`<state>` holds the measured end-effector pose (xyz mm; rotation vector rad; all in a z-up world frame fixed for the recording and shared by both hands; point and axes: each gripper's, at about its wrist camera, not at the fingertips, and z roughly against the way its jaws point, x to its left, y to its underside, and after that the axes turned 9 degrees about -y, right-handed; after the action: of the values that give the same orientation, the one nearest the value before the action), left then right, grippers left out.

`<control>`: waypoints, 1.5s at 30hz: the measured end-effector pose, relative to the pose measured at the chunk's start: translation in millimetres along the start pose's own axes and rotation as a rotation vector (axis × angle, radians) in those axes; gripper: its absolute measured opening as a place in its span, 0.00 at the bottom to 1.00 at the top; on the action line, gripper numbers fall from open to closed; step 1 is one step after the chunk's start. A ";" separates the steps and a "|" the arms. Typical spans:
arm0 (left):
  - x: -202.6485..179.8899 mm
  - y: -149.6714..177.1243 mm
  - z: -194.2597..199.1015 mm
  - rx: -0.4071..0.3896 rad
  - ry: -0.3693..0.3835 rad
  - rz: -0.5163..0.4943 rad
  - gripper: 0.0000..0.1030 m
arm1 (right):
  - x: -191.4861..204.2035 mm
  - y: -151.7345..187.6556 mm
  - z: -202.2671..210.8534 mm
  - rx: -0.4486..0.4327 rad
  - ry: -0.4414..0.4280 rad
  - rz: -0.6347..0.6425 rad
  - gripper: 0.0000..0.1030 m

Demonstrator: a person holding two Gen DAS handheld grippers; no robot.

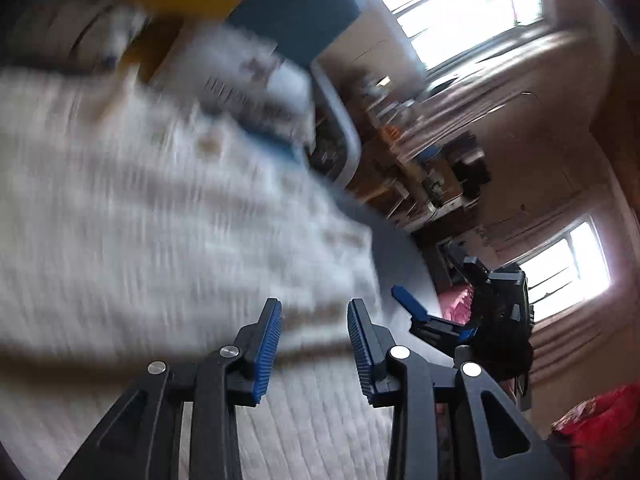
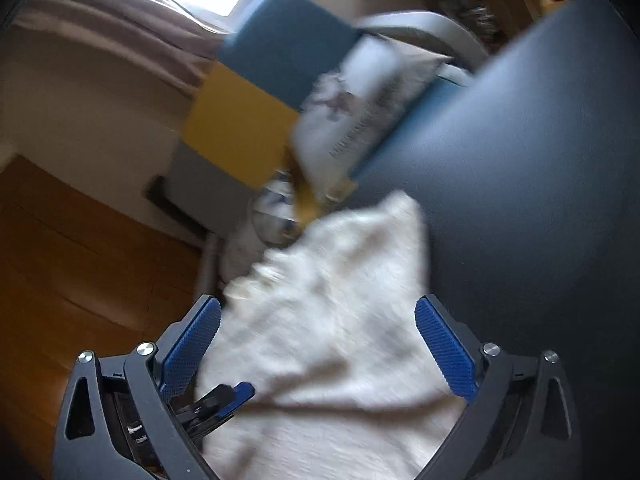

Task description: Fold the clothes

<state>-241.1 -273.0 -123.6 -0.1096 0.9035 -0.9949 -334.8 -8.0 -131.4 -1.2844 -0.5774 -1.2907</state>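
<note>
On the dark surface [image 2: 520,200] lies a white knitted garment [image 2: 340,320], blurred, with one corner reaching toward the far edge. Around it the right gripper [image 2: 318,344] stands wide, the cloth lying between its blue pads [image 2: 446,350] without being pressed, while the left gripper [image 1: 314,350] is parted narrowly above the same garment and holds nothing. Beyond, more pale folded clothes [image 2: 352,120] rest on a blue chair [image 2: 288,40].

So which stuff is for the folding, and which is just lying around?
For the folding:
- white cloth
- left tool
- right tool
- dark table

Just lying around:
- blue chair
- pillow
- red cloth
</note>
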 end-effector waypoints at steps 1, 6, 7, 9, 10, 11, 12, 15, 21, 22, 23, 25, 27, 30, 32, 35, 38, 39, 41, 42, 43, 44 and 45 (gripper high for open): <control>2.0 -10.7 1.1 -0.017 -0.024 -0.008 0.33 | 1.2 -6.7 -2.6 0.003 -0.028 0.001 0.97; 35.1 -34.6 -20.8 0.047 -0.216 -0.011 0.33 | -19.1 -34.6 -49.3 0.071 0.059 -0.037 0.97; 41.9 -34.3 -22.3 0.053 -0.221 -0.016 0.29 | -26.3 -35.9 -54.1 0.069 0.086 -0.044 0.97; 49.8 -32.9 -17.3 0.046 -0.194 -0.031 0.29 | -31.1 -36.1 -55.4 0.053 0.098 -0.046 0.97; 50.4 -33.3 -11.8 0.035 -0.175 -0.041 0.30 | -30.9 -35.8 -56.3 0.050 0.108 -0.039 0.97; 50.9 -33.6 -6.4 0.024 -0.157 -0.050 0.31 | -25.4 -34.7 -57.9 0.056 0.125 -0.017 0.97; 50.2 -35.6 0.3 0.002 -0.145 -0.061 0.32 | -17.9 -33.5 -59.3 0.063 0.139 0.012 0.97; 50.6 -45.6 19.1 -0.063 -0.137 -0.091 0.32 | 18.3 -26.2 -75.4 0.157 -0.003 0.105 0.97; 74.3 -79.4 22.3 -0.067 -0.377 -0.164 0.31 | 63.8 -12.9 -155.8 0.336 0.105 0.312 0.97; 77.8 -83.5 21.4 -0.066 -0.417 -0.185 0.31 | 69.0 -8.9 -171.1 0.355 0.183 0.386 0.97; 79.4 -88.1 17.5 -0.056 -0.467 -0.234 0.31 | 72.1 -2.1 -185.9 0.377 0.281 0.480 0.97; 78.3 -91.3 9.8 -0.050 -0.551 -0.334 0.31 | 73.8 14.9 -213.8 0.421 0.478 0.665 0.94; 80.7 -88.7 -0.8 -0.034 -0.629 -0.417 0.31 | 65.9 28.7 -231.2 0.455 0.572 0.758 0.88; 89.7 -82.8 -7.3 -0.007 -0.678 -0.443 0.32 | 52.2 35.8 -233.7 0.431 0.605 0.811 0.89; 93.9 -84.9 2.4 -0.031 -0.641 -0.400 0.31 | 46.9 31.3 -225.2 0.413 0.607 0.779 0.90; 91.0 -90.7 20.5 -0.096 -0.582 -0.387 0.30 | 47.8 25.3 -219.1 0.388 0.613 0.757 0.90; 89.9 -103.9 14.3 -0.096 -0.675 -0.429 0.31 | 71.5 25.6 -221.2 0.361 0.553 0.807 0.90; 90.5 -107.2 9.1 -0.079 -0.697 -0.439 0.30 | 78.9 26.1 -224.4 0.353 0.557 0.831 0.90; 91.1 -111.1 -3.4 -0.022 -0.673 -0.453 0.30 | 84.0 26.0 -237.3 0.348 0.643 0.877 0.90; 90.2 -110.1 -9.8 0.003 -0.659 -0.466 0.30 | 79.4 25.4 -243.8 0.368 0.676 0.882 0.90; 89.4 -108.5 -15.9 0.021 -0.660 -0.481 0.30 | 74.9 24.9 -250.4 0.389 0.709 0.886 0.90; 86.5 -104.2 -20.2 0.021 -0.660 -0.514 0.30 | 70.3 24.3 -256.9 0.410 0.742 0.891 0.90; 86.3 -101.9 -22.1 0.015 -0.674 -0.526 0.32 | 65.8 23.3 -260.4 0.418 0.766 0.889 0.90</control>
<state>-306.1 -390.2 -142.9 -0.6555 0.2405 -1.3312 -379.3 -273.0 -153.0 -0.4924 0.2640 -0.7381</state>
